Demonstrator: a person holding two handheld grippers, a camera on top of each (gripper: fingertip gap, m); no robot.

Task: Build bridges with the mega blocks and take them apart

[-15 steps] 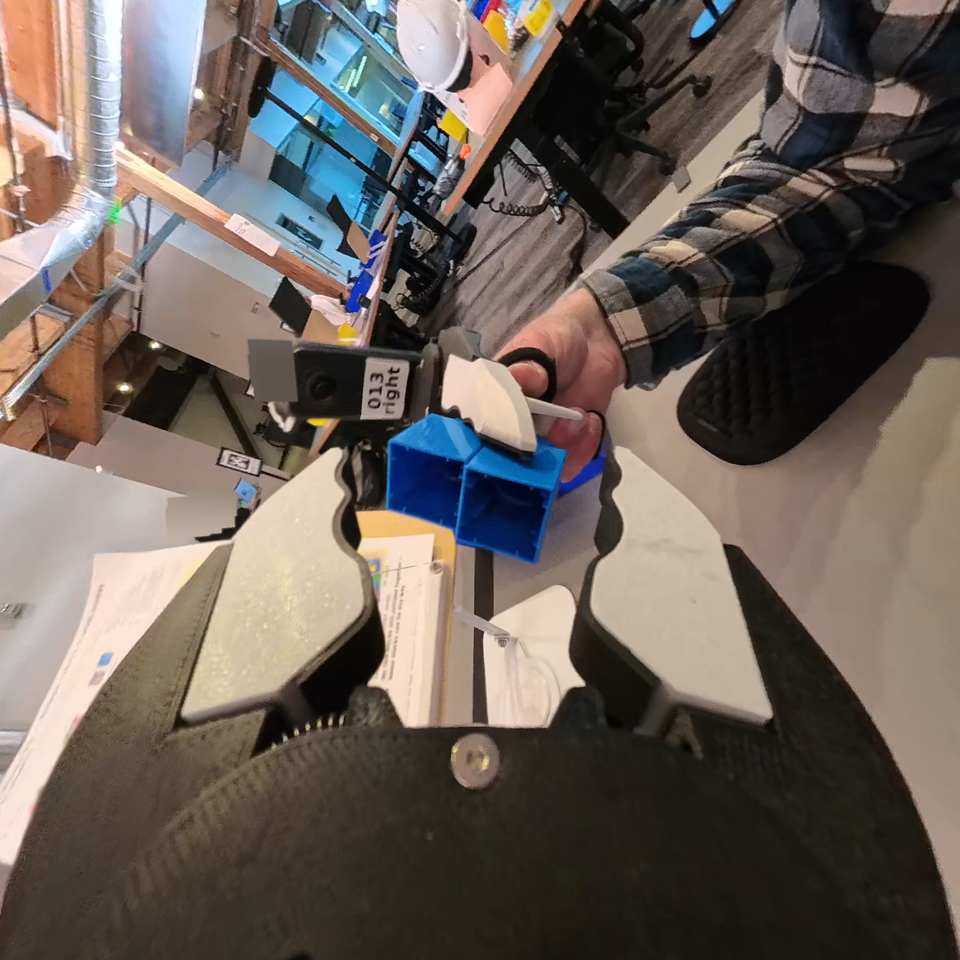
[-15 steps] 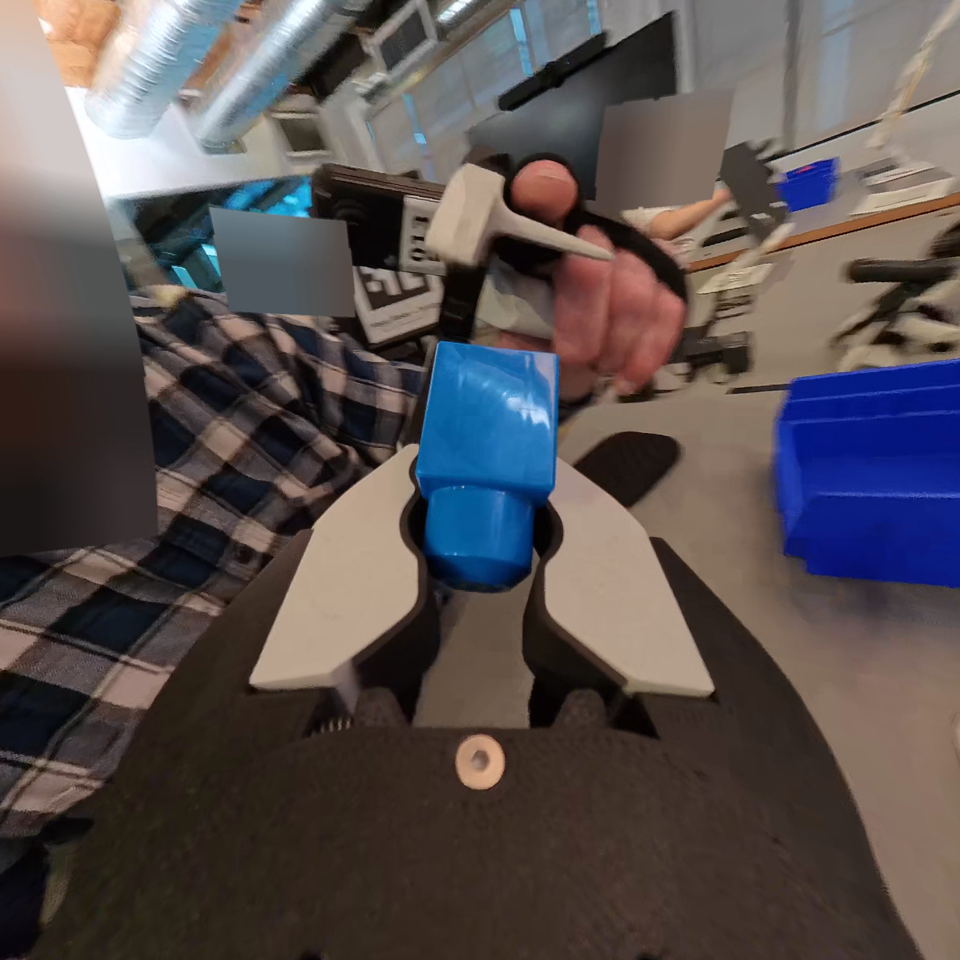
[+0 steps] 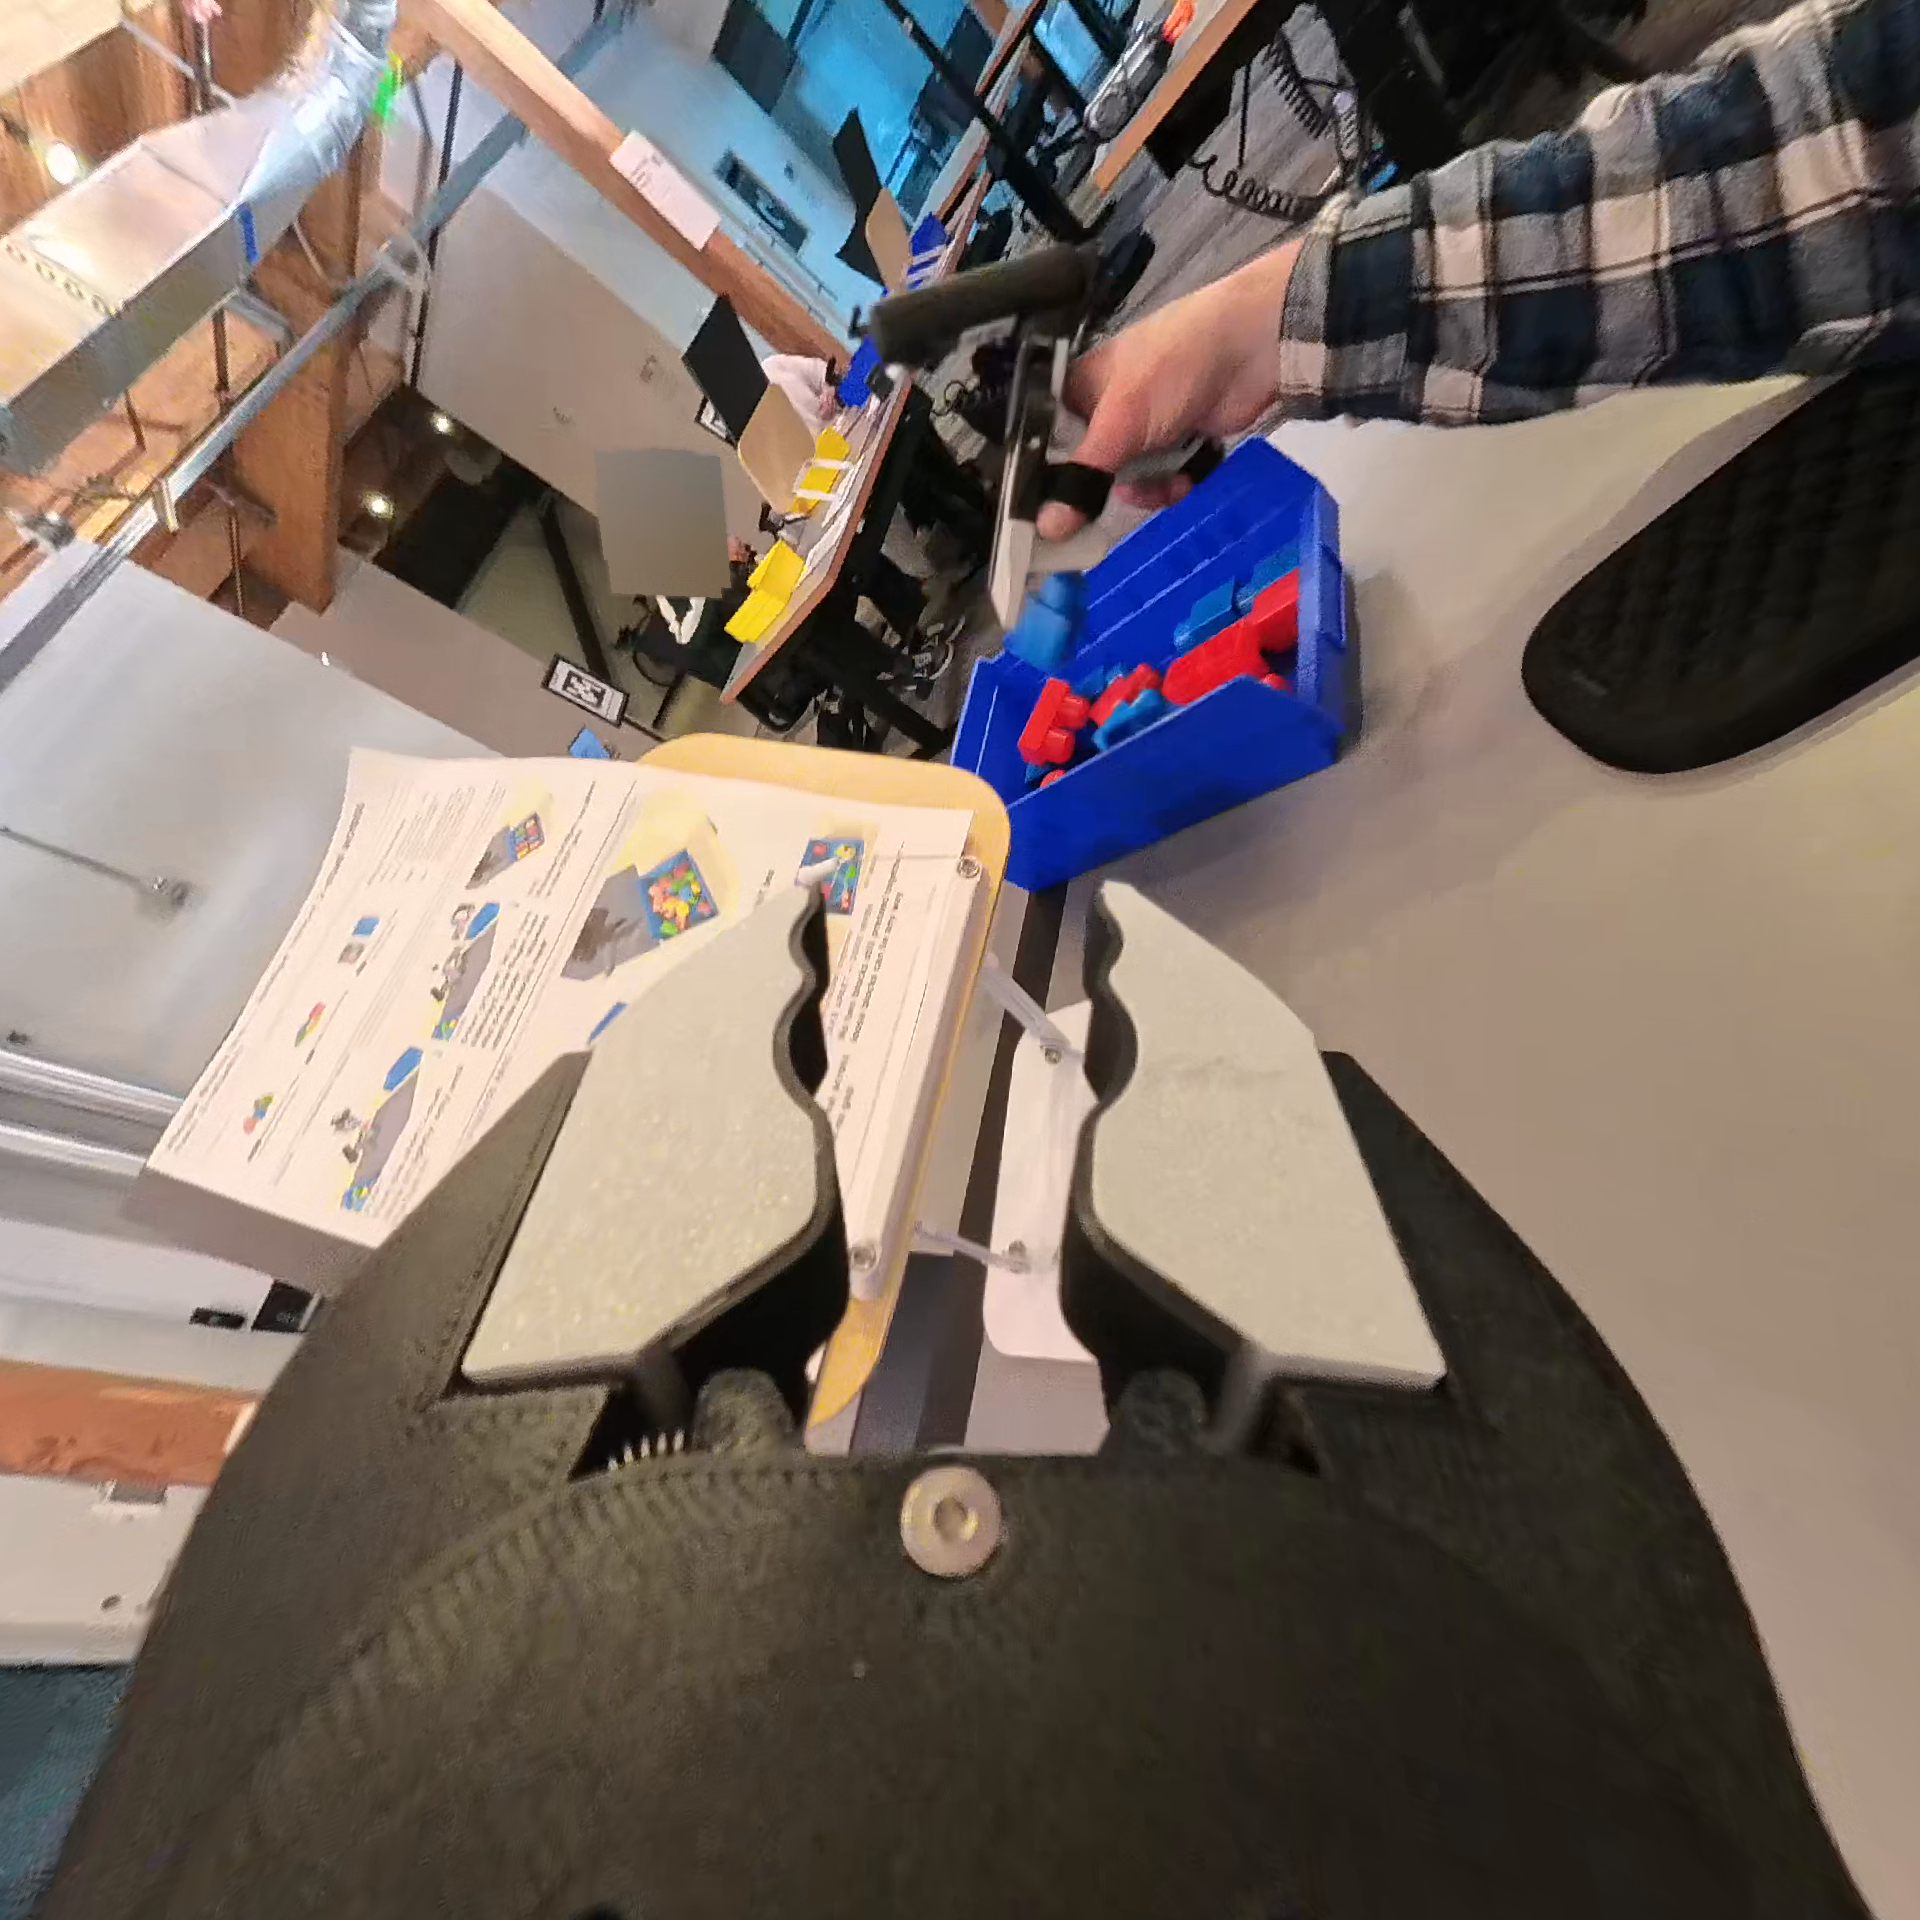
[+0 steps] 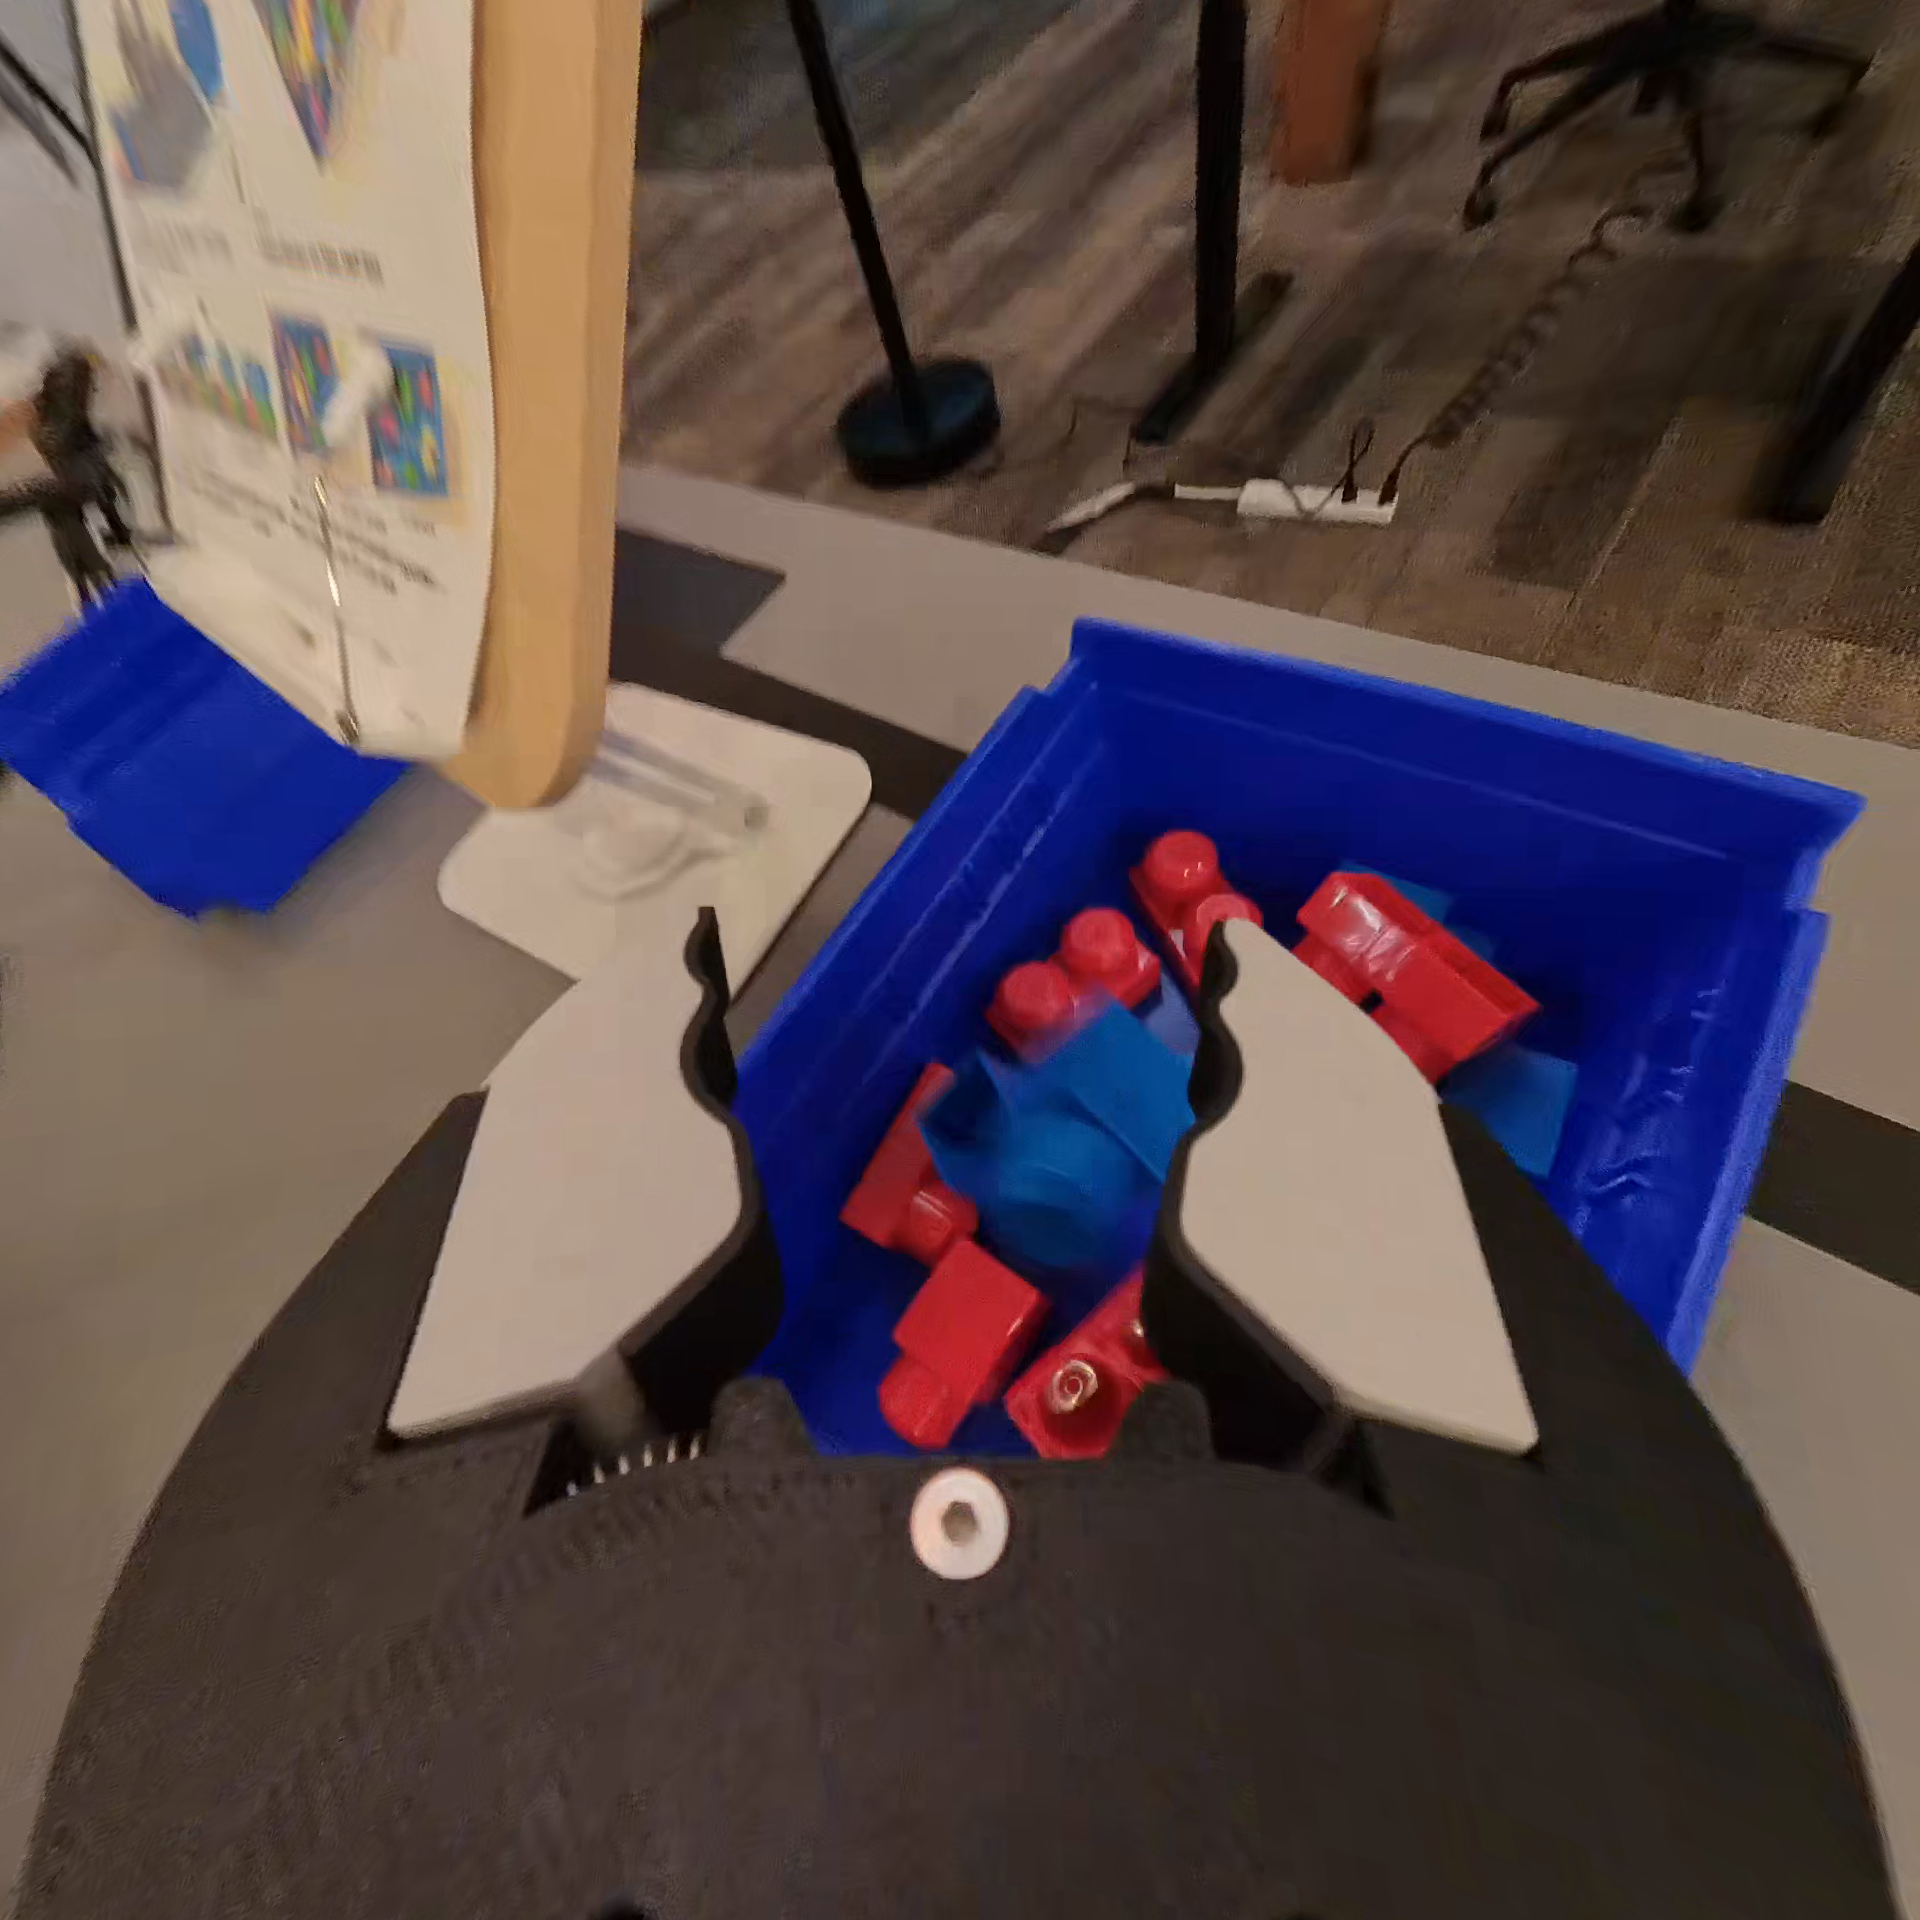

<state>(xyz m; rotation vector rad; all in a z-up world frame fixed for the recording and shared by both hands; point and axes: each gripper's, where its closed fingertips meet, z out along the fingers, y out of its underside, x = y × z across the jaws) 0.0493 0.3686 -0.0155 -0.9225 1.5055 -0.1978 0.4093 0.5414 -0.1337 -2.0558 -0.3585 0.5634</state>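
My right gripper (image 4: 966,925) is open above the blue bin (image 4: 1403,727). A blue block (image 4: 1060,1132) shows blurred between its spread fingers, touching neither pad, over several red blocks (image 4: 1413,966) and blue blocks in the bin. In the left wrist view the right gripper (image 3: 1013,561) hangs over the bin (image 3: 1174,790), with the blue block (image 3: 1044,613) loose just below its fingertips. My left gripper (image 3: 956,904) is open and empty, low over the grey table, short of the bin.
An instruction sheet on a wooden board (image 3: 582,935) stands on a white base (image 4: 665,842) left of the bin. A second blue bin (image 4: 166,790) lies behind it. A black pad (image 3: 1745,582) lies to the right. A hand (image 3: 1164,384) holds the right gripper. Some 40 centimeters of space lies between my two pairs of fingers.
The right gripper, shut on the blue block in front of my left gripper, has swung over the bin and opened; the block has left its grasp. The left jaws have narrowed, still empty.
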